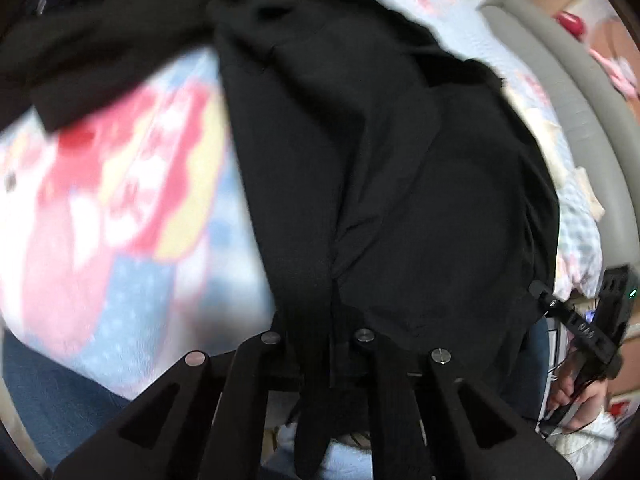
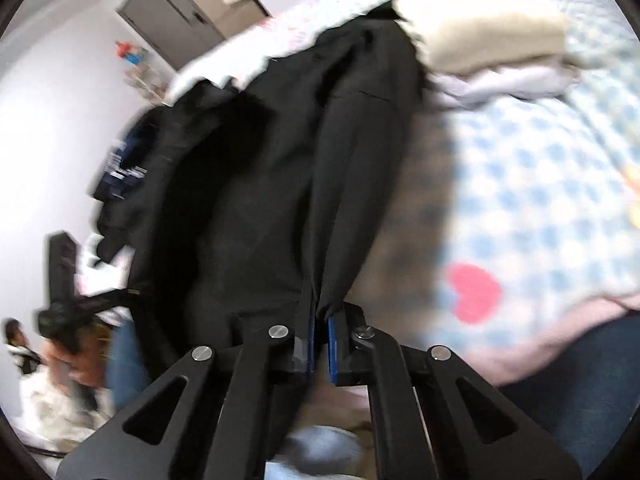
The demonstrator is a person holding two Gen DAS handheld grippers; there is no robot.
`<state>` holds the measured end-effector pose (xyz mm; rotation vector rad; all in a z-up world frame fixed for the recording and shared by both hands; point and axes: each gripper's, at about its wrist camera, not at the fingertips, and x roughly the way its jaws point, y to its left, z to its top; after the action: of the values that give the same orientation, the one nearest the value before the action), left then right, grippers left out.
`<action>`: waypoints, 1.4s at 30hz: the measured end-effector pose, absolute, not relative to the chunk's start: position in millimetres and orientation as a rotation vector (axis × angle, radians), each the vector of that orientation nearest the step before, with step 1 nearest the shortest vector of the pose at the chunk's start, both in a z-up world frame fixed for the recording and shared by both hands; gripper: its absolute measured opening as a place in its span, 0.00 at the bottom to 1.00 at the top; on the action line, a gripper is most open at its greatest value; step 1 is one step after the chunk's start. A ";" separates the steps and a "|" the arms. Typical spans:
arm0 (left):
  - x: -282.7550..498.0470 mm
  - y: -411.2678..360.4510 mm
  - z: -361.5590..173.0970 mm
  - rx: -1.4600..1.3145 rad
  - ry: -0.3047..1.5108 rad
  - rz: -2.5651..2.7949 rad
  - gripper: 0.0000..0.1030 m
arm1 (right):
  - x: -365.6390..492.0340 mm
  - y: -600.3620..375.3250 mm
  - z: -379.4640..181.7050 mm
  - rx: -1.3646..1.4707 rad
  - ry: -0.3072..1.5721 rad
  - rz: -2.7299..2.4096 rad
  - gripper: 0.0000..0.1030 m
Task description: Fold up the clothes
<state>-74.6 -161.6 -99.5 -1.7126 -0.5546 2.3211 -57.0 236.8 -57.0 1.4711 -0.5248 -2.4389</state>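
We pinch the black garment (image 1: 380,168) in left gripper (image 1: 320,338) and right gripper (image 2: 319,320), both clamped on its near hem | it drapes across the patterned bedspread (image 2: 520,184) | hem stretched between us, likely squaring a fold.

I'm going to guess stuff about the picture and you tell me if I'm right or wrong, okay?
1. Both grippers hold the black garment. True: the left gripper and the right gripper are each shut on its cloth.
2. The garment is white. False: it is black.
3. The bedcover has a pink heart on it. True.
4. The folded beige cloth is in the right gripper. False: it lies on the bedcover, further off.
5. The garment is already folded into a neat square. False: it hangs loose and creased between the grippers.
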 end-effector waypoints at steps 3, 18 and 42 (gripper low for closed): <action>-73.1 -172.9 -100.2 -1.677 -0.624 2.290 0.12 | -57.7 249.7 -74.5 1.526 -0.646 -2.396 0.02; -122.6 -239.4 -82.2 -1.521 -0.802 2.407 0.33 | -69.8 186.3 38.4 1.190 -0.205 -2.733 0.38; -235.8 -235.1 -49.6 -1.494 -0.591 2.546 0.41 | -315.2 -18.8 -66.6 1.435 0.405 -2.066 0.52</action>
<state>-235.8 -235.1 -49.6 -1.4939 -0.5906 2.5462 -315.2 -18.8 -66.6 1.4348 0.4046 -2.0656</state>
